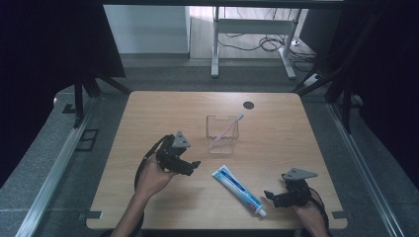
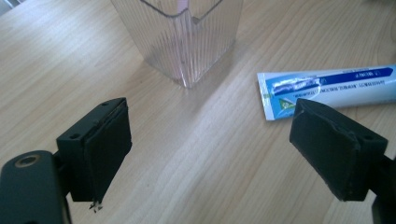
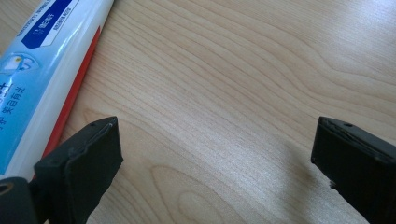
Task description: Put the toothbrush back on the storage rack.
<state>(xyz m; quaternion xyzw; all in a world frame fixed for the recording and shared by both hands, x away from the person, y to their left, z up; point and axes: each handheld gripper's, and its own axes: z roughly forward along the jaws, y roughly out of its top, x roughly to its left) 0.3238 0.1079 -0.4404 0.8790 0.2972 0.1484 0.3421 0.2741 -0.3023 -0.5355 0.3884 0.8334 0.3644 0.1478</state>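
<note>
A white and blue toothpaste tube (image 1: 239,190) lies flat on the wooden table (image 1: 148,113), cap toward the front edge. A clear ribbed plastic cup (image 1: 222,133) stands behind it and holds a toothbrush (image 1: 230,126) leaning to the right. My left gripper (image 1: 190,167) hovers open left of the tube's flat end, its jaws wide apart around bare wood (image 2: 205,154), with the cup (image 2: 180,37) and the tube (image 2: 327,88) ahead. My right gripper (image 1: 272,196) is open just right of the tube's cap; the tube (image 3: 42,74) lies beside its left jaw.
A dark round hole (image 1: 248,104) sits near the table's far edge. A white desk frame (image 1: 252,39) with cables stands on the floor beyond. Metal rails (image 1: 59,163) run along both sides of the table.
</note>
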